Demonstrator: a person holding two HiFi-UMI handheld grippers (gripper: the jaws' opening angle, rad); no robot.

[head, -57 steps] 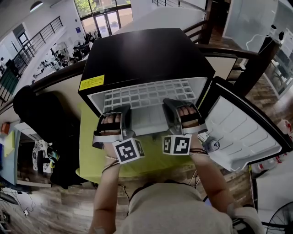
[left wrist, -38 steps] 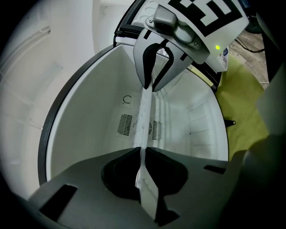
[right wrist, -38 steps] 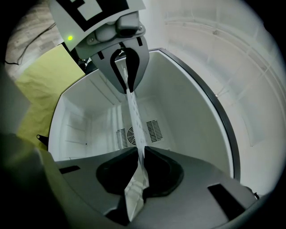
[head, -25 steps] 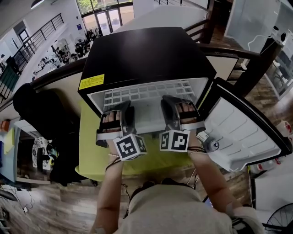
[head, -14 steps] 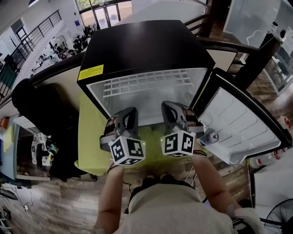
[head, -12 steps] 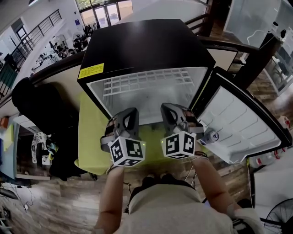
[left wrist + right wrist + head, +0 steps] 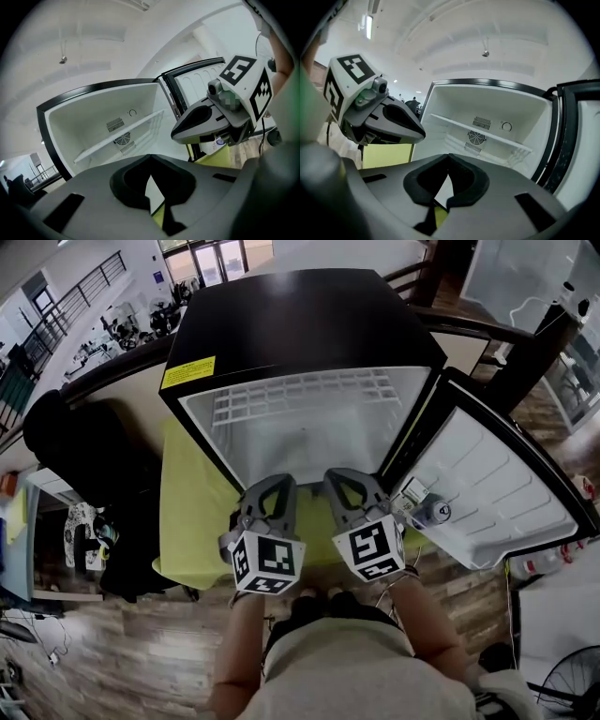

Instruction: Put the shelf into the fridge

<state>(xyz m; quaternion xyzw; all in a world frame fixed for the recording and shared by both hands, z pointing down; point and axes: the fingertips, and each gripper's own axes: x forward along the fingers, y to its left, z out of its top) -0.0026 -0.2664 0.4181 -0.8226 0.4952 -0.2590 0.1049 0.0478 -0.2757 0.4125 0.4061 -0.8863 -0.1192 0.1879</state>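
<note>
Head view is showing the black, boxy fridge (image 7: 300, 324) standing open on a yellow-green tabletop (image 7: 192, 521), its smooth white moulded door (image 7: 487, 493) swinging wide to the right. Inside the glossy white cavity, the shelf (image 7: 300, 395) is lying flat across the width, a thin white wire grid reaching toward the rear wall with its vent. Both grey plastic grippers are hovering just outside the opening, apart from the shelf: the left gripper (image 7: 275, 486) and the right gripper (image 7: 342, 479) are each showing jaws pressed together at the tips, pinching nothing. The task is looking done or nearly so. The risk I am judging: one edge may be sitting off its side ledge, so the light grid could be tilting or dropping once loaded.
</note>
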